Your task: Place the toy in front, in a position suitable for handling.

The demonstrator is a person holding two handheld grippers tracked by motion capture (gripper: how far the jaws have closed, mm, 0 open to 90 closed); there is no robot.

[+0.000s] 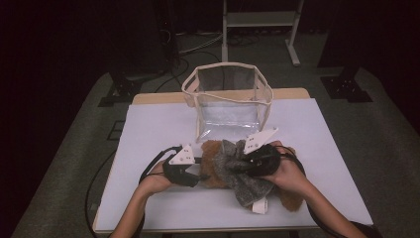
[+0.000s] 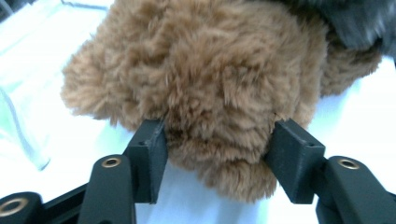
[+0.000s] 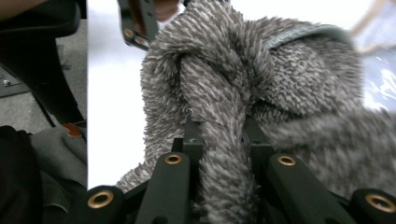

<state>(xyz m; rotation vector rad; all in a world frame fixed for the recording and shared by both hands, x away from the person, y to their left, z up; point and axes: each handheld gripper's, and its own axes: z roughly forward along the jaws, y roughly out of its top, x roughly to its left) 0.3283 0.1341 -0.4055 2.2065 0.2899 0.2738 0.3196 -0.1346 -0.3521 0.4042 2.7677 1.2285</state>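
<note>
At the near edge of the table [image 1: 163, 208], the person's two forearms come in and meet over a heap of fluffy cloth. Closest to me, the right tool [image 3: 223, 133] is clamped on a fold of the grey fuzzy cloth [image 3: 280, 93], the pile bunched tight between its two black jaws; from above, that right tool [image 1: 247, 161] sits under its grey three-cornered plate, with the hand wrapped round its body. The grey fuzzy cloth [image 1: 242, 176] lies draped across the brown plush piece [image 1: 212, 148], and a white label [image 1: 260, 206] sticks out at its near end, lying on the table. To the other side, the left tool [image 1: 199, 171] points in toward the heap from the left, and its own camera shows the left tool [image 2: 217, 156] with both pads pressed into the sides of the brown plush piece [image 2: 205, 79], the fur bulging out between and below them, so it is gripping that piece. More brown fur shows past the person's right hand, near the table's front right. Beyond the heap, toward the middle of the table, a clear bag with cream trim [image 1: 229, 99] stands upright with its mouth open, just behind the brown plush. Farther back, past the table's far edge, a pale metal frame [image 1: 260, 22] stands on the dark floor among cables.
</note>
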